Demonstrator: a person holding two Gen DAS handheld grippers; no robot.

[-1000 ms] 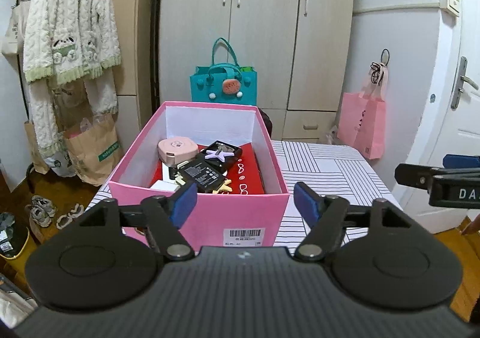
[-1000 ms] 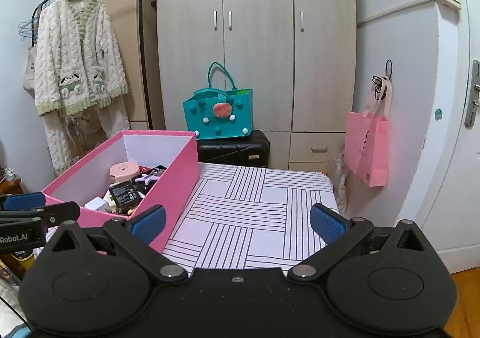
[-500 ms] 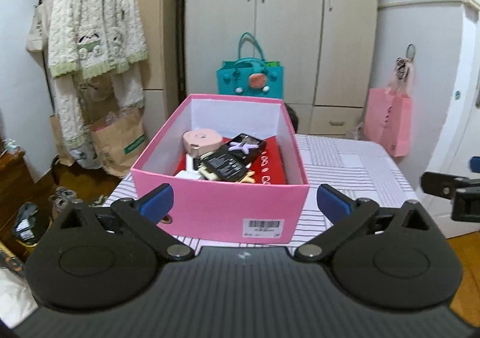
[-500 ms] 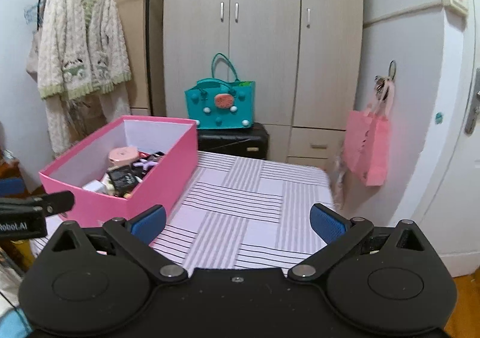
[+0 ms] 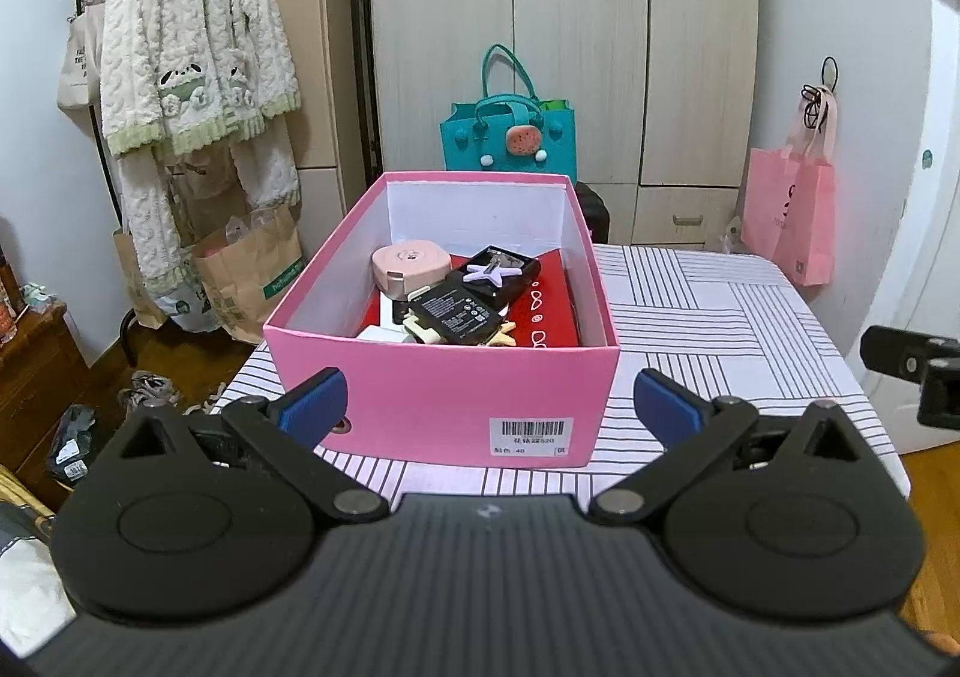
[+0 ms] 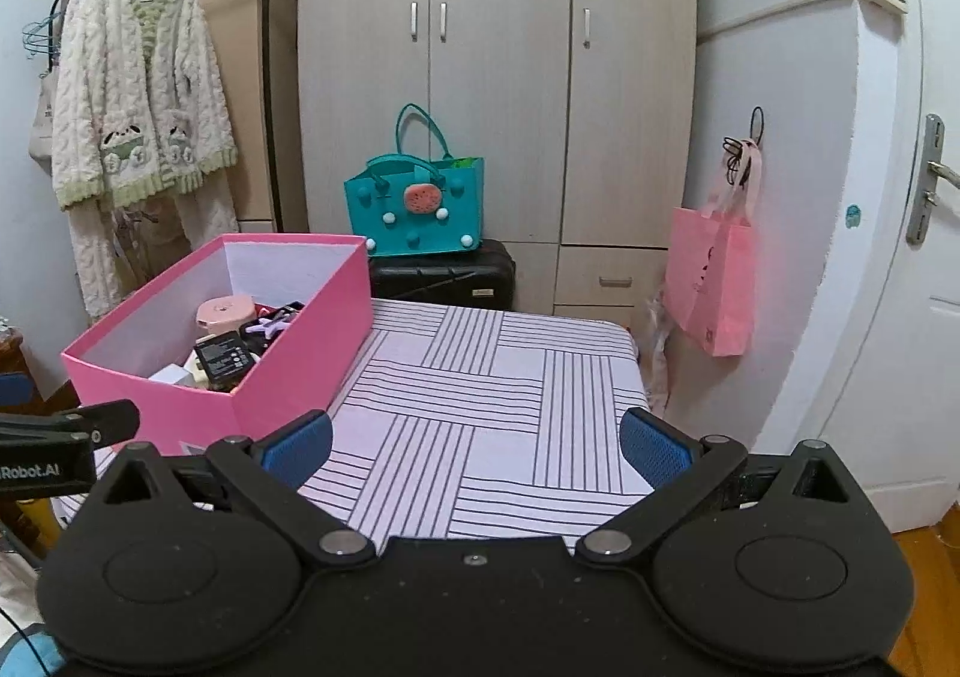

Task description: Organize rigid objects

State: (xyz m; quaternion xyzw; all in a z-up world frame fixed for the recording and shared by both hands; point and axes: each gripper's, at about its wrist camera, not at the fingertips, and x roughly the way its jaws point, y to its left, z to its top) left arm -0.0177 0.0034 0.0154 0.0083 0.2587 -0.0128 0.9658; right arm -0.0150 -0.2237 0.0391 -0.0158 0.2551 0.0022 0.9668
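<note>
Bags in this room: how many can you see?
4: a teal tote on the black suitcase, a pink bag on the wall, a brown paper bag and a canvas tote at the rack. Others may be hidden.

I see the box (image 5: 441,401) standing on the table (image 6: 480,407) at its left edge, near the front left corner. In the box, a round case (image 5: 410,264) lies toward the back left, a flat pack (image 5: 456,311) before it.
</note>
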